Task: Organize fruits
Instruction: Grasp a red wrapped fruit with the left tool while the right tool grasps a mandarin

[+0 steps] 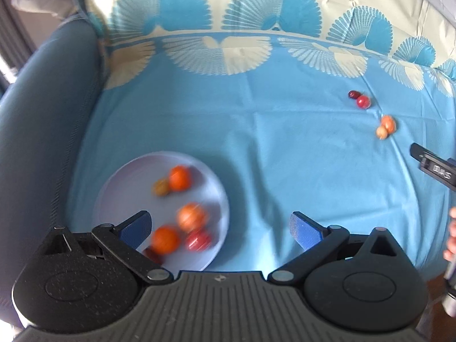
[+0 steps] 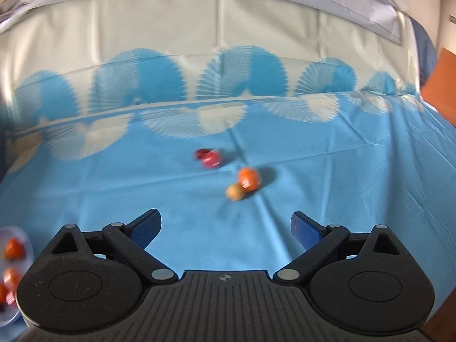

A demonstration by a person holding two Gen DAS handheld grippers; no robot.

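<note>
Left gripper: jaws wide apart, empty, hovering at the near right rim of the plate.
Plate: holds several orange and red fruits, blurred; exact count uncertain, one dark piece half hidden behind the left finger.
Right gripper: jaws wide apart, empty, over bare tablecloth.
Orange fruit touching tan fruit, ahead of the right gripper. Likely next pick; approach low, straddle one fruit only, close gently so the neighbour does not roll.
Red fruits: a touching pair, farther, smeared by motion; kind unclear.
</note>
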